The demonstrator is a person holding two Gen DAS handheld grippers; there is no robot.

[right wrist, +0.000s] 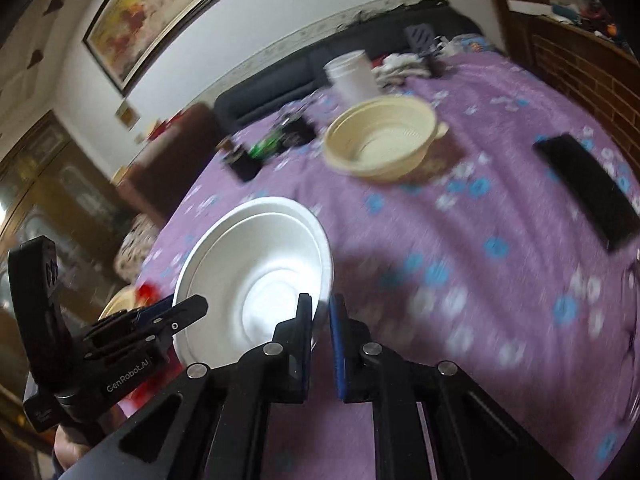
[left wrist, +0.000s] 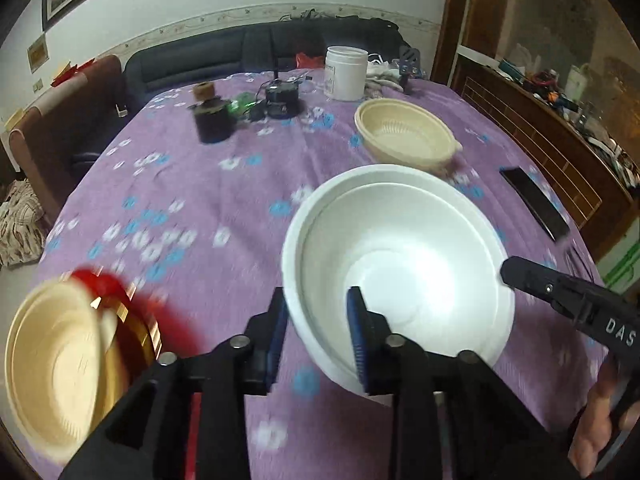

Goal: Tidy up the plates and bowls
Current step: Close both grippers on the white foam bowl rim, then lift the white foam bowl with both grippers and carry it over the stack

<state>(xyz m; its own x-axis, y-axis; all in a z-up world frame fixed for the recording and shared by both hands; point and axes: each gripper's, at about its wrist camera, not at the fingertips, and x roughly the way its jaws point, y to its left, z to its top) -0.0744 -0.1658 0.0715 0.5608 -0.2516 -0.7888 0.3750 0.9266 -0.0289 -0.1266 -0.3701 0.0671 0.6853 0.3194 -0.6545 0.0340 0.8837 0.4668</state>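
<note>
A white bowl (left wrist: 400,256) is held tilted above the purple flowered tablecloth (left wrist: 200,184). My left gripper (left wrist: 318,332) is shut on its near rim, one pad outside and one inside. My right gripper (right wrist: 320,336) is shut on the bowl's opposite rim; the bowl also shows in the right wrist view (right wrist: 260,272). A cream bowl (left wrist: 404,136) stands farther back on the table, also seen in the right wrist view (right wrist: 380,140). Another cream bowl (left wrist: 60,368) sits at the near left beside a red and gold object (left wrist: 132,320).
A white jar (left wrist: 346,74), a dark cylinder (left wrist: 212,120) and small black electronics (left wrist: 280,98) stand at the table's far side. A black phone (left wrist: 536,204) lies at the right edge. A dark sofa (left wrist: 240,52) and a wooden cabinet (left wrist: 540,128) border the table.
</note>
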